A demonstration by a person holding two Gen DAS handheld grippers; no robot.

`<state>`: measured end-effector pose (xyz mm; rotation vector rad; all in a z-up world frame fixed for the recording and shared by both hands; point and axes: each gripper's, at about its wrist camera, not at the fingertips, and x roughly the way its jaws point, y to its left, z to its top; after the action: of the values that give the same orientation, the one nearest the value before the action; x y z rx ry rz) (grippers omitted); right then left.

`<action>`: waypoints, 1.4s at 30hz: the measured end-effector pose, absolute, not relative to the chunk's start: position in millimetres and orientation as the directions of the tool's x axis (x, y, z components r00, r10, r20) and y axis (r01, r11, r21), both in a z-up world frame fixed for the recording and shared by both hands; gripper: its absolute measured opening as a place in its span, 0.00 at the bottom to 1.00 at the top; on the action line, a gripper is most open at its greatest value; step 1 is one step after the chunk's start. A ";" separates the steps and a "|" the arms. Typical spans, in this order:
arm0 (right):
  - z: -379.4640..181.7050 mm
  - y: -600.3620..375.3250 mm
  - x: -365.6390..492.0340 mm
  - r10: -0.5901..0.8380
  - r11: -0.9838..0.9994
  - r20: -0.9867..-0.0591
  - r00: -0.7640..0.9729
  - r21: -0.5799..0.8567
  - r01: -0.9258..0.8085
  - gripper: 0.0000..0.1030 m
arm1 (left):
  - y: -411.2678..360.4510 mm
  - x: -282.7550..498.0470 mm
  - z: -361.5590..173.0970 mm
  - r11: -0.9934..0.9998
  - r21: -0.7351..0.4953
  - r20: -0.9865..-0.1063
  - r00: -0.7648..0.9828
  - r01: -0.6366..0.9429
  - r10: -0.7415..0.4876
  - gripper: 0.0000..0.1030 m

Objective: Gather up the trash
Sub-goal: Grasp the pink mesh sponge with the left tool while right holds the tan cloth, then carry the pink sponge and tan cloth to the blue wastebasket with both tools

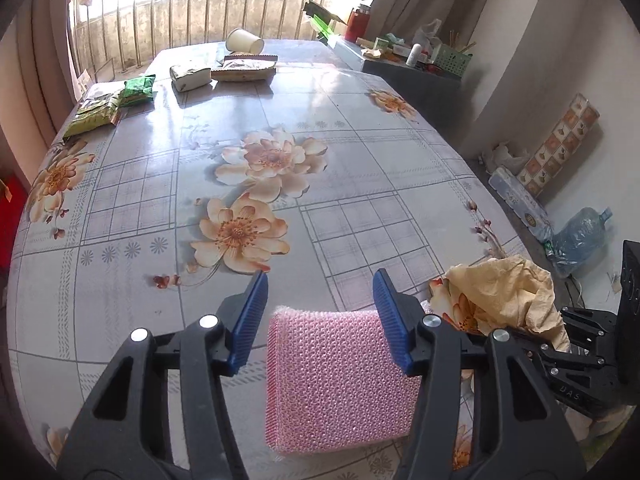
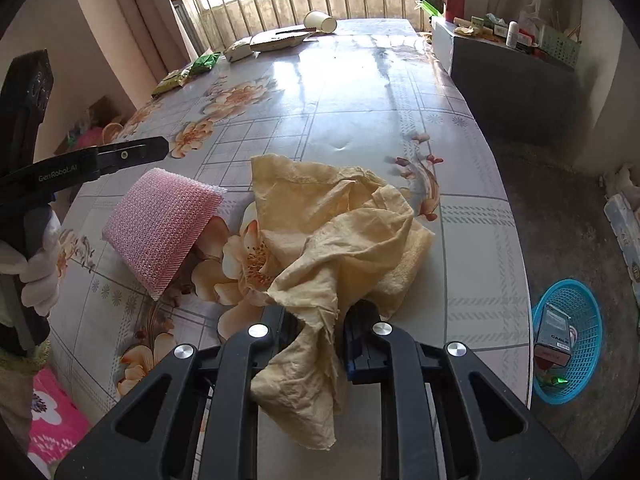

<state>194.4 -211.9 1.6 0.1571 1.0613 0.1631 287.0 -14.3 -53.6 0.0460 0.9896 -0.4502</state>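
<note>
My right claw is clamped on the yellow cloth; my left claw straddles the pink sponge, apart. I should lift the cloth clear before swinging toward the blue basket.

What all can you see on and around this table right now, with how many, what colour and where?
sponge: one, pink, near table edge between open left jaws
cloth: one, yellow, crumpled, beside sponge, pinched by right gripper
paper cup: one, white, on its side, far end
snack packets: a few, green, far left edge
tissue pack: one, white, far end
basket: one, blue, on floor, holding boxes
table: one, floral cover
left gripper: black, blue pads
right gripper: black
gloved hand: white, holds left gripper
</note>
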 end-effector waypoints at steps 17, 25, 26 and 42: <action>-2.5 -226.0 187.4 0.282 0.955 -0.825 0.489 0.291 -0.061 0.17 | 36.3 219.3 -57.5 0.889 -0.288 -0.860 0.313 0.356 -0.404 0.41; -1.9 -227.4 183.8 0.293 0.952 -0.830 0.474 0.297 -0.070 0.17 | -4.0 174.4 -45.7 0.767 -0.243 -0.836 0.273 0.593 -0.476 0.81; -1.8 -227.6 184.1 0.294 0.952 -0.831 0.473 0.298 -0.070 0.17 | -11.6 172.0 -49.2 0.761 -0.205 -0.850 0.273 0.616 -0.450 0.81; -2.2 -224.8 180.7 0.299 0.951 -0.823 0.483 0.302 -0.073 0.22 | -49.7 161.3 -74.9 0.645 0.015 -0.902 0.289 0.764 -0.321 0.82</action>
<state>180.7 -224.8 -2.2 0.2387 1.0452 0.2292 161.3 -49.7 -74.9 0.4999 1.0430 -0.7659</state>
